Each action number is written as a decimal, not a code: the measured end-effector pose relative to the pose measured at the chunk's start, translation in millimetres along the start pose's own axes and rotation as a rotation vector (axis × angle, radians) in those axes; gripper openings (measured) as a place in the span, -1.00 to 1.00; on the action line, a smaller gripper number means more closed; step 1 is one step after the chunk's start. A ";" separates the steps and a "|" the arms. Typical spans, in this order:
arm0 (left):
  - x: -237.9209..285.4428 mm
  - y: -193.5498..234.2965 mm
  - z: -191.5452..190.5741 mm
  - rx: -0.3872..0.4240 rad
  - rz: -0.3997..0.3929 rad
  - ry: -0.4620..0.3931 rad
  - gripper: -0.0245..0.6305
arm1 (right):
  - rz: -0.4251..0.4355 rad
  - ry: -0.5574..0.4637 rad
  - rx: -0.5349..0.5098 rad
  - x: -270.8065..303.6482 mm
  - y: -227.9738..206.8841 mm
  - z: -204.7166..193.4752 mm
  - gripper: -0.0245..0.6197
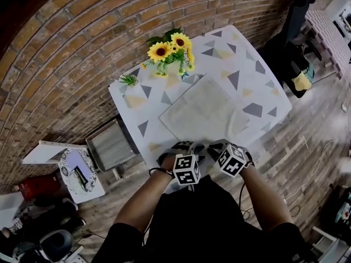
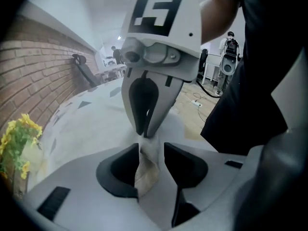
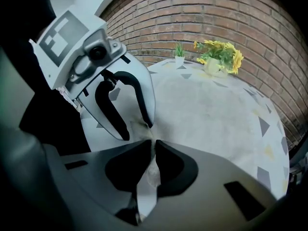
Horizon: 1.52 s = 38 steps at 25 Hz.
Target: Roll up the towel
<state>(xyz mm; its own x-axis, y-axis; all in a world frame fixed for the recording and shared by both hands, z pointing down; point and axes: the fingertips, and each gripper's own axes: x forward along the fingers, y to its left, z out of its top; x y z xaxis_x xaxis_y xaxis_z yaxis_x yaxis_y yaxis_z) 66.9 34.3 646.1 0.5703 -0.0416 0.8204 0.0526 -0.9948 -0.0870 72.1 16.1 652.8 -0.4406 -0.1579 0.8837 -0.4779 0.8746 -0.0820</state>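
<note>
A pale towel [image 1: 205, 111] lies flat on the white table with grey and yellow triangles [image 1: 258, 86]. Both grippers sit side by side at its near edge. In the left gripper view a raised fold of the towel [image 2: 144, 170] stands between the jaws of my left gripper [image 2: 147, 149], which are apart and open around it. The right gripper [image 2: 144, 131] pinches the same edge just ahead. In the right gripper view my right gripper [image 3: 154, 146] is shut on a thin fold of towel [image 3: 151, 170]. The left gripper [image 3: 137, 129] shows with spread fingers.
Sunflowers in a vase [image 1: 170, 51] and a small green plant [image 1: 129, 80] stand at the table's far left corner, by the brick wall [image 1: 71, 48]. A grey tray [image 1: 109, 144] and a white stool [image 1: 79, 171] sit left of the table. Dark gear [image 1: 290, 64] stands at right.
</note>
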 end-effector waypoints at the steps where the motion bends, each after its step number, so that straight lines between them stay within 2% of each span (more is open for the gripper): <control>1: 0.9 0.2 -0.1 0.017 0.010 0.007 -0.42 | 0.000 0.000 0.000 0.0 -2.1 0.9 -0.77; 4: 6.5 3.7 -4.1 0.024 0.027 0.036 -0.46 | -0.018 -0.010 0.010 -3.5 -9.3 3.2 -0.74; 5: 7.5 6.4 -4.9 0.010 0.031 0.038 -0.59 | -0.031 -0.017 0.009 -6.1 -11.9 3.9 -0.72; 8: 7.5 13.5 -4.0 -0.068 0.008 0.021 -0.75 | -0.044 -0.049 -0.034 -15.8 -10.9 6.3 -0.70; 11: 6.8 17.2 -3.7 -0.164 -0.045 0.002 -0.77 | -0.004 -0.051 -0.108 -17.0 2.6 4.1 -0.55; 13: 5.6 21.0 -4.5 -0.185 -0.057 0.004 -0.77 | -0.011 -0.023 -0.156 -11.7 3.5 -0.3 -0.50; 16: 0.9 28.8 -2.6 -0.191 -0.037 0.001 -0.74 | -0.046 -0.009 -0.189 -7.8 -5.7 -1.2 -0.65; 19: -6.7 40.5 -2.2 -0.186 0.019 0.004 -0.60 | -0.050 -0.023 -0.177 -9.3 -15.0 2.7 -0.78; 23: -13.6 47.3 2.2 -0.074 0.097 0.035 -0.53 | -0.018 -0.043 -0.117 -10.5 -26.0 6.6 -0.79; 25: -11.3 44.9 5.9 -0.013 0.107 0.050 -0.53 | -0.001 -0.040 -0.112 -9.2 -30.4 7.8 -0.78; 27: -4.7 43.2 4.2 0.010 0.103 0.075 -0.53 | 0.010 -0.033 -0.110 -7.9 -34.6 9.1 -0.73; 30: 3.1 47.4 -2.2 -0.029 0.100 0.097 -0.53 | -0.018 -0.043 -0.110 -12.1 -45.3 12.1 -0.59; 34: 2.6 60.9 -5.7 -0.114 0.106 0.090 -0.55 | -0.056 -0.102 -0.127 -26.0 -50.5 21.6 -0.58; 38: -1.4 72.6 -6.8 -0.184 0.120 0.074 -0.55 | -0.004 -0.108 -0.173 -24.5 -30.8 23.7 -0.51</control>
<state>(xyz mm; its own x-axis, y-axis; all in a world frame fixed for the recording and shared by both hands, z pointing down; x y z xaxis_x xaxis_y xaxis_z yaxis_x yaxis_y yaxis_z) 64.4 -38.5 642.5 0.5010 -0.1606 0.8504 -0.1663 -0.9822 -0.0875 79.6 -17.9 622.8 -0.5221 -0.2017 0.8287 -0.3463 0.9381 0.0102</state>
